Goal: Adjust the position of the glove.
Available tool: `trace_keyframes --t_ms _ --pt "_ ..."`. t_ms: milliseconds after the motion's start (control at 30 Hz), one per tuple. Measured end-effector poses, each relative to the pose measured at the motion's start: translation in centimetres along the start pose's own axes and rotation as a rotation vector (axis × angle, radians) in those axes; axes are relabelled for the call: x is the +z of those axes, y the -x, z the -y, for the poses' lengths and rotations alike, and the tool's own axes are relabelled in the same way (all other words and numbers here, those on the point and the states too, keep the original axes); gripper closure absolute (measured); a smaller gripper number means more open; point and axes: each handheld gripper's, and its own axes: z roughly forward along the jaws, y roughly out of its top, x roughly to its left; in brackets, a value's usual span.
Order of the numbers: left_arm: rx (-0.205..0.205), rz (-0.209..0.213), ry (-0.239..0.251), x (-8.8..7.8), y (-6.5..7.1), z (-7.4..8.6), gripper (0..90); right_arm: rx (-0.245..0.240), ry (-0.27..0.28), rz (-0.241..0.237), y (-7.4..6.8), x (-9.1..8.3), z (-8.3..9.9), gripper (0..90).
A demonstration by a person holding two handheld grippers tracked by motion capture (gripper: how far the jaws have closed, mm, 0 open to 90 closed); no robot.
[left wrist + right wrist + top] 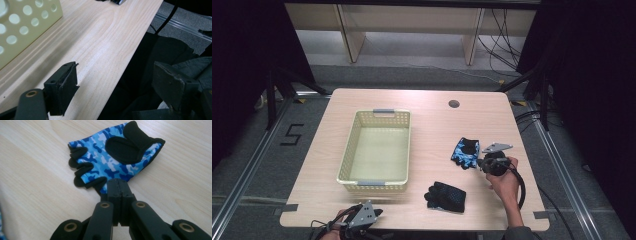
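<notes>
Right tongs clenched on blue camo glove; left tongs released over table edge; no legible writing.

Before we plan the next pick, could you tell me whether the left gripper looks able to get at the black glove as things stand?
Probably yes: the left gripper is open at the table's near edge, and bare table lies between it and the black glove; the basket sits off that path.
</notes>
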Motion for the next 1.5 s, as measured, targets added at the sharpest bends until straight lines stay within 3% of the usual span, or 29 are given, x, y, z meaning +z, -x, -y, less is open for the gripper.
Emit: trace_keyframes --t_ms 33,67,100,133,167,200,233,333,400,467,500,533,633,667,700,767,800,933,967,1067,1233,1333,1367,1500 --pt "0.016 -0.001 -0.001 -0.1 -0.1 -0.1 20.3 -0.004 -0.005 0.003 0.0 0.2 0.0 90.0" --pt "0.014 -0.002 0.0 -0.1 -0.1 -0.1 20.3 0.024 -0.01 -0.003 -0.1 0.4 -0.1 90.0" --pt "0.018 -0.002 -0.001 -0.1 -0.1 0.0 20.3 0.0 0.0 0.004 0.0 0.7 -0.1 90.0" --pt "0.02 -0.001 -0.002 -0.1 -0.1 0.0 20.3 -0.004 -0.015 0.001 -0.1 0.8 -0.1 90.0" --pt "-0.002 -0.003 -0.002 0.0 0.1 0.0 20.3 -0.009 -0.017 0.002 -0.1 1.0 -0.1 90.0" --pt "-0.007 0.003 -0.002 0.0 0.1 0.0 20.3 0.009 -0.028 -0.002 -0.3 1.2 -0.1 90.0" --pt "0.01 0.001 -0.016 -0.1 0.0 0.0 20.3 -0.003 -0.027 -0.001 -0.3 1.4 -0.1 90.0" --pt "-0.004 0.005 -0.005 0.0 0.1 0.0 20.3 -0.014 -0.03 -0.002 -0.7 1.8 -0.2 90.0" --pt "-0.004 0.0 -0.005 0.1 0.1 -0.1 20.3 -0.032 -0.026 -0.011 -1.5 2.2 -0.7 90.0" --pt "-0.001 0.005 -0.001 0.1 0.1 -0.1 20.3 -0.019 -0.026 -0.02 -1.8 2.3 -0.9 90.0" --pt "0.018 0.005 -0.002 0.0 0.0 -0.1 20.3 -0.033 -0.014 -0.036 -2.3 2.9 -1.4 90.0" --pt "-0.004 0.006 -0.002 0.1 0.1 0.0 20.3 -0.043 -0.018 -0.039 -2.5 3.0 -1.6 90.0" --pt "-0.005 0.0 0.0 0.0 0.1 0.0 20.3 -0.051 -0.02 -0.049 -3.2 3.7 -2.4 90.0" --pt "-0.004 0.002 -0.001 0.0 0.1 0.0 20.3 -0.043 -0.011 -0.059 -3.3 3.9 -2.6 90.0" --pt "0.0 0.0 -0.003 0.0 0.1 0.0 20.3 -0.002 0.014 -0.076 -3.6 4.3 -2.8 90.0" --pt "-0.001 -0.001 -0.001 0.0 0.1 -0.1 20.3 -0.015 0.017 -0.093 -3.7 4.8 -3.3 90.0" --pt "-0.005 0.007 -0.001 0.0 0.2 0.0 20.3 0.012 0.008 -0.099 -4.2 5.0 -3.6 90.0" --pt "0.008 -0.004 -0.005 0.0 0.0 -0.1 20.3 -0.03 0.038 -0.086 -5.0 6.2 -4.8 90.0" --pt "0.005 -0.003 -0.002 0.0 0.1 -0.1 20.2 -0.021 0.024 -0.094 -5.2 6.3 -5.1 90.0" --pt "-0.001 0.011 0.005 -0.1 0.1 0.0 20.2 -0.02 0.007 -0.102 -5.1 6.5 -5.5 90.0" --pt "0.015 -0.006 -0.001 -0.2 0.1 -0.1 20.2 -0.042 0.101 -0.088 -4.0 5.2 -6.4 82.0" --pt "-0.001 0.015 0.003 -0.1 0.1 0.0 20.2 -0.048 0.115 -0.074 -2.7 3.8 -6.5 76.9" --pt "-0.001 0.013 0.003 -0.1 0.1 0.0 20.2 -0.03 0.125 -0.075 -2.4 3.6 -6.3 75.8" --pt "-0.004 -0.001 0.008 -0.1 0.1 -0.1 20.2 -0.062 0.111 -0.067 -1.3 3.5 -5.8 73.0"
